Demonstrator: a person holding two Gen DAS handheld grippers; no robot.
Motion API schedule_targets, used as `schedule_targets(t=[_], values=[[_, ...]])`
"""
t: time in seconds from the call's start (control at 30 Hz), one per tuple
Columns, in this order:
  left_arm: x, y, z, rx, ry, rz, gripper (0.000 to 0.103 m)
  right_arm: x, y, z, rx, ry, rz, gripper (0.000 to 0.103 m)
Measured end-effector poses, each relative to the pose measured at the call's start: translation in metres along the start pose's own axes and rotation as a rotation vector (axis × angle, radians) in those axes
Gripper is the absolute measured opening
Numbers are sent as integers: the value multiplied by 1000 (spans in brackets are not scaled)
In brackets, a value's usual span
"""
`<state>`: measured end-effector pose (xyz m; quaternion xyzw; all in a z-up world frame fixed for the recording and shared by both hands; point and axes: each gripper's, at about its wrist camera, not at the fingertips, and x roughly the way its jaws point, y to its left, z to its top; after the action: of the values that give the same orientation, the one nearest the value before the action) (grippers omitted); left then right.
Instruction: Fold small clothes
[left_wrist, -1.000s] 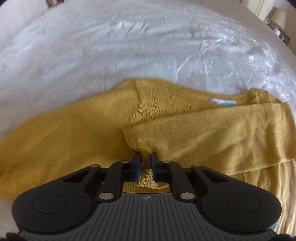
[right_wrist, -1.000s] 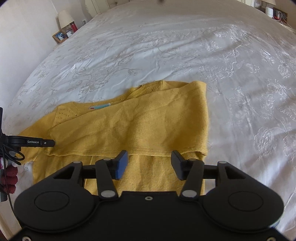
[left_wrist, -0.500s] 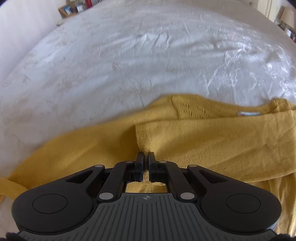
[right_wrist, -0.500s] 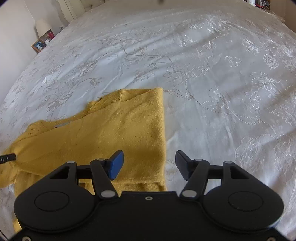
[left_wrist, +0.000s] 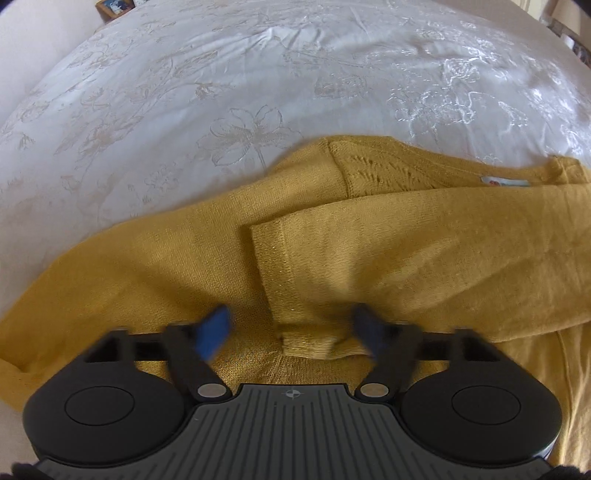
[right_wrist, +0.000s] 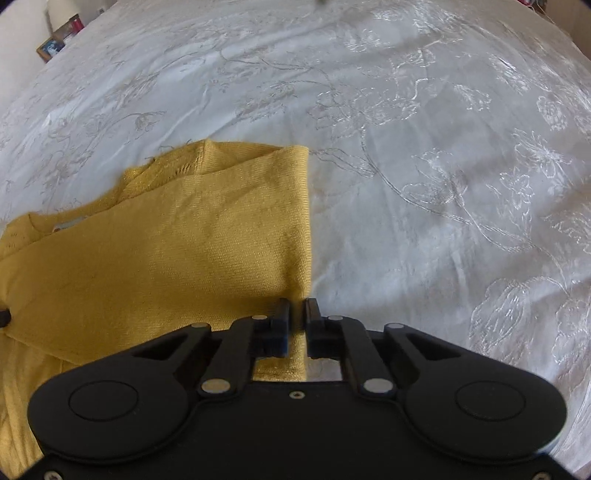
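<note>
Ribbed mustard knit sweater (left_wrist: 369, 251) lies folded on embroidered white bedspread (left_wrist: 221, 92).

The mustard-yellow knit sweater (left_wrist: 369, 240) shows a small openwork pattern near its shoulder and a white neck label (left_wrist: 504, 181) with red and turquoise marks. It lies on a white bedspread (right_wrist: 424, 166) embroidered with shiny tone-on-tone flowers and trailing stems. The left gripper (left_wrist: 291, 328) is black with blue finger pads, the right gripper (right_wrist: 295, 321) black as well, and a wooden picture frame (right_wrist: 51, 50) holds a bluish photo.
</note>
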<state>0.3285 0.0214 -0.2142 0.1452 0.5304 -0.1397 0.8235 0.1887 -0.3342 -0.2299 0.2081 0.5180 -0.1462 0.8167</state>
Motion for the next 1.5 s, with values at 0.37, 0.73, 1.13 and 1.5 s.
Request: schedule_targets(t=[0.37, 0.73, 1.13, 1.5], values=[[-46, 29, -23, -115, -65, -38, 102, -84, 42, -20, -91, -196, 16, 83], [-85, 171, -83, -420, -63, 83, 101, -136, 145, -72, -260, -314, 102, 102], [-73, 306, -98, -810, -76, 126, 98, -138, 217, -95, -259, -211, 144, 99], [-58, 338, -70, -899, -64, 189, 54, -137, 236, -105, -264, -171, 128, 99]])
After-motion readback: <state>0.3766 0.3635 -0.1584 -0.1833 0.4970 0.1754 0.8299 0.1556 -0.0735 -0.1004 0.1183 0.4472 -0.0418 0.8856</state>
